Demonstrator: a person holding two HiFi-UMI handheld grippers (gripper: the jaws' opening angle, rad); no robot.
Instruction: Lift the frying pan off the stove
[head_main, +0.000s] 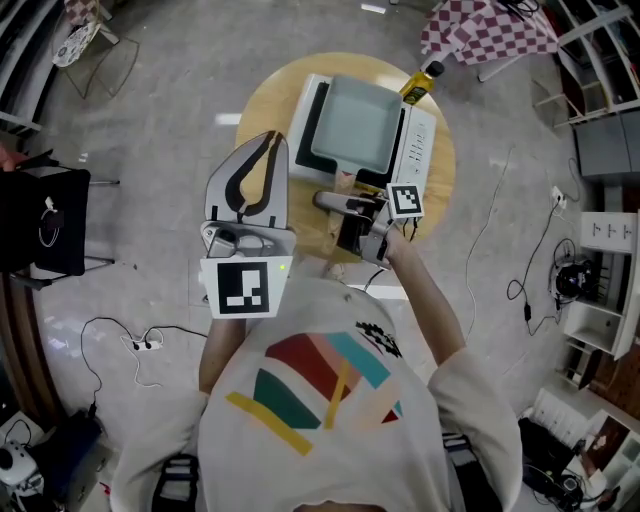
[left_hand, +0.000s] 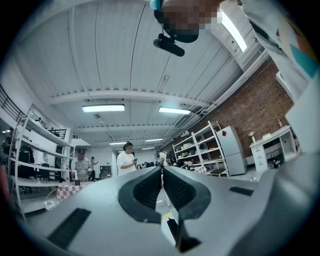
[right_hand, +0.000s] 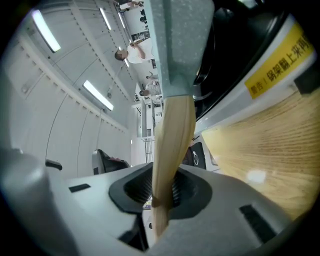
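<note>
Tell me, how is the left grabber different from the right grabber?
The left gripper has its jaws pressed together with nothing between them; the right gripper has its jaws clamped on the wooden handle of the frying pan. The left gripper points out into the room, away from the stove; the right gripper faces the pan. Both are grey with two ribbed jaws.

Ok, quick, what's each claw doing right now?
Left claw: closed, holding nothing.
Right claw: closed on the frying pan's wooden handle.
</note>
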